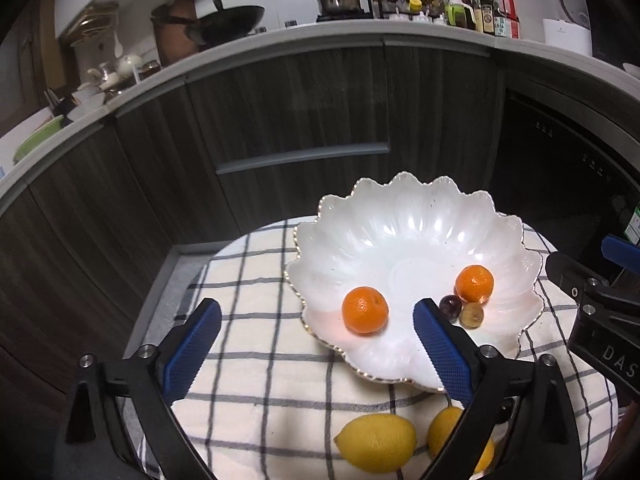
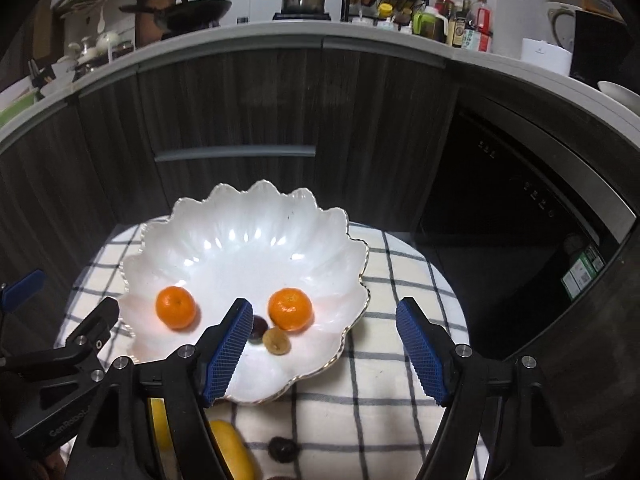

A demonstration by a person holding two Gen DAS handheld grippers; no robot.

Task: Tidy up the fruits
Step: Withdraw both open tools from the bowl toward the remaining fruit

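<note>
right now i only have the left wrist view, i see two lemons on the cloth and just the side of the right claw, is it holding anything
Observer: No. The right claw is open, with nothing between its pads.
Operator: ok, any stray fruit i cant see from here
Observer: Yes. One small dark fruit lies on the checked cloth in front of the bowl, just right of a lemon.
</note>
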